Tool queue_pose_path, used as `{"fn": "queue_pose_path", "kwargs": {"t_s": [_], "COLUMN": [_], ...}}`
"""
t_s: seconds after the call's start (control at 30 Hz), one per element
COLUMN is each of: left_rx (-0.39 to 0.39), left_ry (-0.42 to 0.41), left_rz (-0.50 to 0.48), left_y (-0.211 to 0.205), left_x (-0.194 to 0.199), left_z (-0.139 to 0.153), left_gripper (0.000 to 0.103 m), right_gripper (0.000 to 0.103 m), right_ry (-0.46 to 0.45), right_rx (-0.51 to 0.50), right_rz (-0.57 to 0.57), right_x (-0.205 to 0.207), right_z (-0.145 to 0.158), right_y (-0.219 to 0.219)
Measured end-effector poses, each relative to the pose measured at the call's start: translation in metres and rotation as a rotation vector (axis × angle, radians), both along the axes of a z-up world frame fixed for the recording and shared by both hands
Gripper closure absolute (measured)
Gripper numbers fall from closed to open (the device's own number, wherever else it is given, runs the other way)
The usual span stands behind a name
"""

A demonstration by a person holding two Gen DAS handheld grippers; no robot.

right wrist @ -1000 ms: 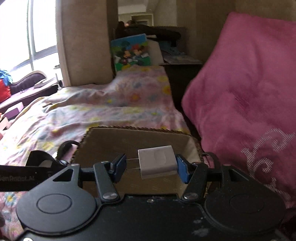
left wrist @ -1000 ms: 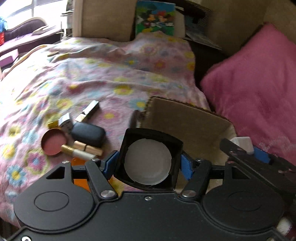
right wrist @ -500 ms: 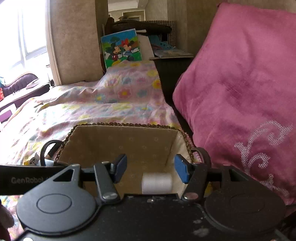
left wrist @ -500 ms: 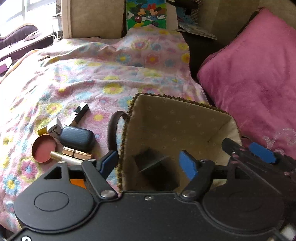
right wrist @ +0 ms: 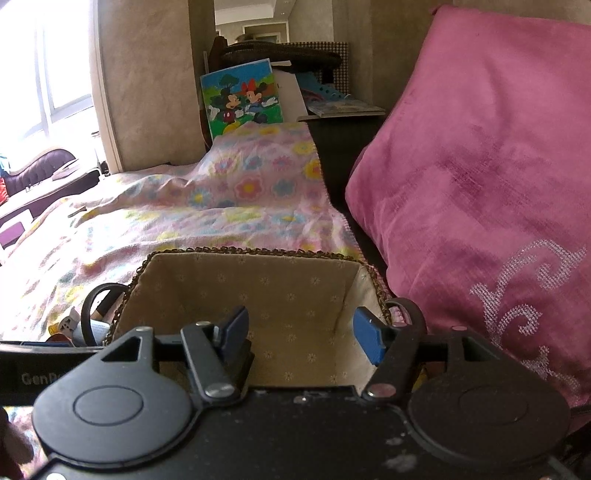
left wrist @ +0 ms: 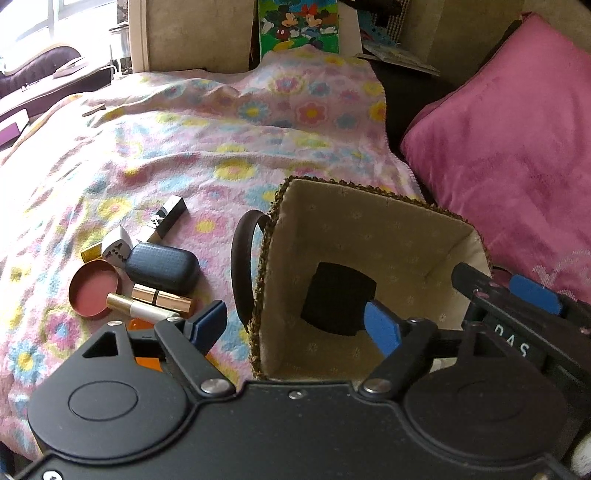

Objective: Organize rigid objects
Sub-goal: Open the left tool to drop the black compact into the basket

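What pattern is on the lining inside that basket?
The basket lining is beige with small pale flower motifs scattered evenly; the right wrist view shows it best.

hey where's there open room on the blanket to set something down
The blanket is bare from the lipstick back to the picture. It is crowded left of the basket, around the case and round tin.

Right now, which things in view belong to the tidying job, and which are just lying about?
Part of the job:
basket
black compact in the basket
round pink pan
dark blue case
gold lipstick tubes
black lipstick
white adapter

Just lying about:
pink cushion
floral blanket
cartoon picture
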State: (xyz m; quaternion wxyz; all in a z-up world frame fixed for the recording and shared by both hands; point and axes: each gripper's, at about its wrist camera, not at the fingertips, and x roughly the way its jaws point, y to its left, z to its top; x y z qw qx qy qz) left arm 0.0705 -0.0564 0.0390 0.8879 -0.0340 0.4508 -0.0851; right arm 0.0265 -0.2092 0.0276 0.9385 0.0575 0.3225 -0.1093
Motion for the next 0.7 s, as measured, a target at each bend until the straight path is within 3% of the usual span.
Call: {"fn": "queue_pose_path", "kwargs": {"t_s": [0.7], "left_rx": [-0.015], "left_ry": [0.057], "left_rz": [0.038], "left_y": [0.023], "left_x": [-0.017], "left_z": [-0.022], "left_gripper": [0.025], "right_gripper": [0.040], "right_ry": [0.032], "right_rx": [-0.042], "right_rz": [-0.023], "right_x": [-0.001], "right_z": [-0.007], "right_y": [-0.001]}}
